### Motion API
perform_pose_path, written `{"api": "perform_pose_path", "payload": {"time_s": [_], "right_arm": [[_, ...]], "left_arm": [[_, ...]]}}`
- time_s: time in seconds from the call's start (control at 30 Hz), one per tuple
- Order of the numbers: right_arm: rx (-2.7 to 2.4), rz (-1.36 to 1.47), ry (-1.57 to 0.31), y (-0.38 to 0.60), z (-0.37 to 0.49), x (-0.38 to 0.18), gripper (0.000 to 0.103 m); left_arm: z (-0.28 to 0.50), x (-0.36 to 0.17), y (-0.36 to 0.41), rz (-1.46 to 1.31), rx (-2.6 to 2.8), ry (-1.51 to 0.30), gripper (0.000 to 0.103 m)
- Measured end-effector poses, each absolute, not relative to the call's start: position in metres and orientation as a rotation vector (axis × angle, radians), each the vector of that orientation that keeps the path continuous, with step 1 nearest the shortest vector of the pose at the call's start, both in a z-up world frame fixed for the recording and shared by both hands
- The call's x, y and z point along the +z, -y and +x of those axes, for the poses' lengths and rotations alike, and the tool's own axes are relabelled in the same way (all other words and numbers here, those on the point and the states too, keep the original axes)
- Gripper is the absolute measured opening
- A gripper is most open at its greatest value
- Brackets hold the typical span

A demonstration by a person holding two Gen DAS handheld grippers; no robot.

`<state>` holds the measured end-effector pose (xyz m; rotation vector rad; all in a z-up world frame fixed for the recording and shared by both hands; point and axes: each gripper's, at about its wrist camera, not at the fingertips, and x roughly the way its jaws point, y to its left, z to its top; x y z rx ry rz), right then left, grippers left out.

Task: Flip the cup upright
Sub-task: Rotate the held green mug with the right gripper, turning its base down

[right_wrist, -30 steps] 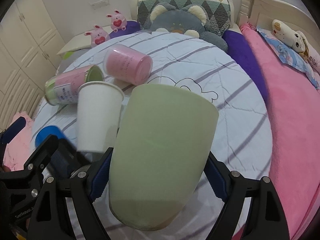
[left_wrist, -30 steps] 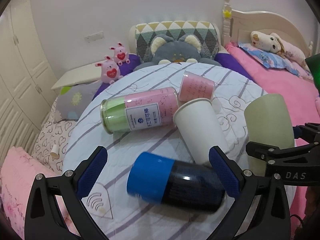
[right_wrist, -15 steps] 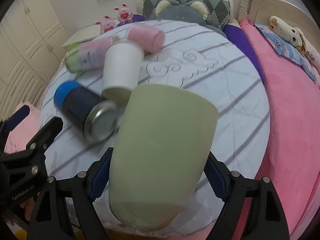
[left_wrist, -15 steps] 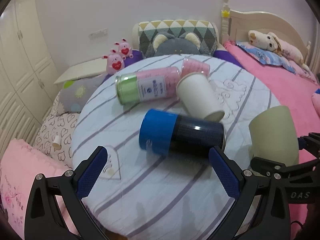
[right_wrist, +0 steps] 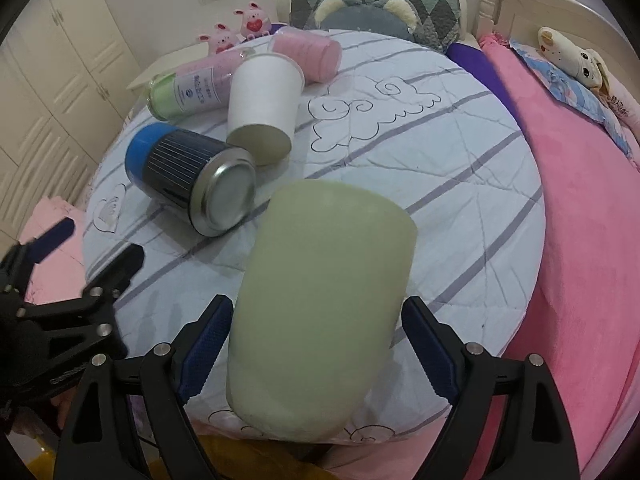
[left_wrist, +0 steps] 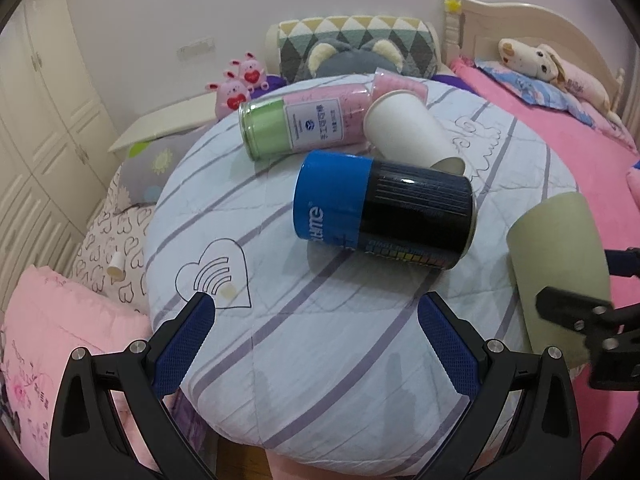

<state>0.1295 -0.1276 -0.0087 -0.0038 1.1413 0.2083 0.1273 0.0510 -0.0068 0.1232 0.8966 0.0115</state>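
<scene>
My right gripper (right_wrist: 316, 348) is shut on a pale green cup (right_wrist: 320, 312), its blue pads against both sides; the wider end points away from me, above the near edge of the round cushion. The cup also shows in the left wrist view (left_wrist: 560, 268), at the right with the right gripper (left_wrist: 592, 320). My left gripper (left_wrist: 316, 340) is open and empty over the cushion's near edge, short of a blue-and-black can (left_wrist: 380, 208) lying on its side. A white paper cup (left_wrist: 408, 132) lies on its side behind the can.
A round white striped cushion (left_wrist: 280, 360) bears everything. A pink-and-green canister (left_wrist: 304, 124) and a pink container (right_wrist: 308, 52) lie at its back. Pink bedding (right_wrist: 580, 220) lies right, pillows and plush toys behind, wardrobe doors (left_wrist: 36, 120) left.
Both grippers have drawn back toward the cushion's near edge. The green cup stays held in the right gripper. The blue-and-black can now lies farther from the left gripper's fingers.
</scene>
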Motion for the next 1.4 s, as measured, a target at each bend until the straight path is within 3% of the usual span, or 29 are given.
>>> {"api": "perform_pose_path", "payload": {"time_s": [0.87, 1.4], "right_arm": [[0.233, 0.018, -1.110, 0.137, 0.133, 0.013, 0.089], [0.197, 0.072, -0.990, 0.222, 0.133, 0.033, 0.089]], "left_arm": [[0.124, 0.011, -0.037, 0.130, 0.004, -0.879, 0.103], [0.125, 0.043, 0.046, 0.151, -0.080, -0.877, 0.103]]}}
